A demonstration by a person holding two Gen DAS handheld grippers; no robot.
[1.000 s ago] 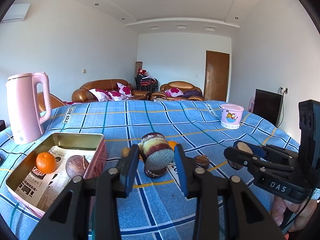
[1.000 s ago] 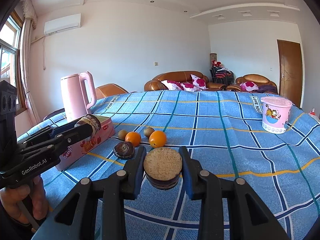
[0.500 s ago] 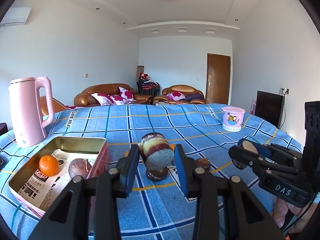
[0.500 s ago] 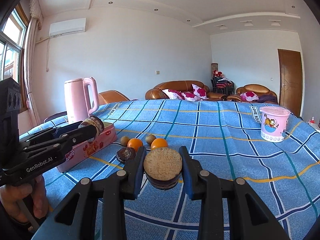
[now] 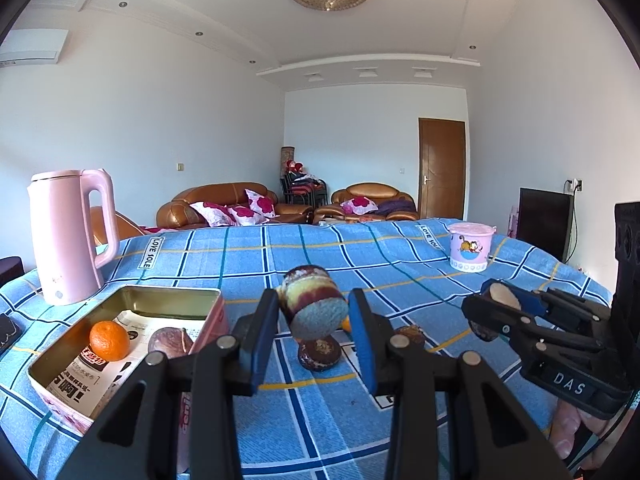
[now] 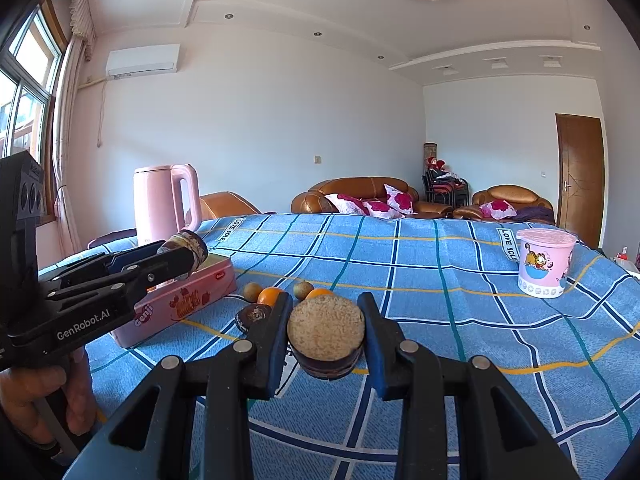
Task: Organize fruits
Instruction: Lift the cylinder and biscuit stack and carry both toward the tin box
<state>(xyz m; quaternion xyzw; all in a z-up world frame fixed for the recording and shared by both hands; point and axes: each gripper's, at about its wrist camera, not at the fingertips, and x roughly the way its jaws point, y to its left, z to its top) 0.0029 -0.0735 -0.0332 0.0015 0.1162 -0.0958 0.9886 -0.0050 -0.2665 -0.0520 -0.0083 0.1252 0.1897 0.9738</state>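
My left gripper (image 5: 314, 330) is shut on a purple and yellow cut fruit piece (image 5: 312, 306), held above the blue checked tablecloth beside the pink tin box (image 5: 124, 354). The tin holds an orange (image 5: 109, 341) and a dark round fruit (image 5: 170, 342). My right gripper (image 6: 326, 338) is shut on a dark fruit half with a tan cut face (image 6: 326, 330), low over the cloth. On the cloth lie a dark fruit (image 6: 253, 316), two oranges (image 6: 270, 295) and two small brown fruits (image 6: 303, 289). The left gripper also shows in the right wrist view (image 6: 188, 252).
A pink kettle (image 5: 68, 236) stands behind the tin at the left. A pink cartoon tub (image 5: 470, 248) stands at the far right of the table. Another dark fruit (image 5: 319, 356) lies under the left gripper. Sofas and a door lie beyond the table.
Both grippers have risen and tilted up a little, each still holding its fruit piece. The table now sits lower in both views.
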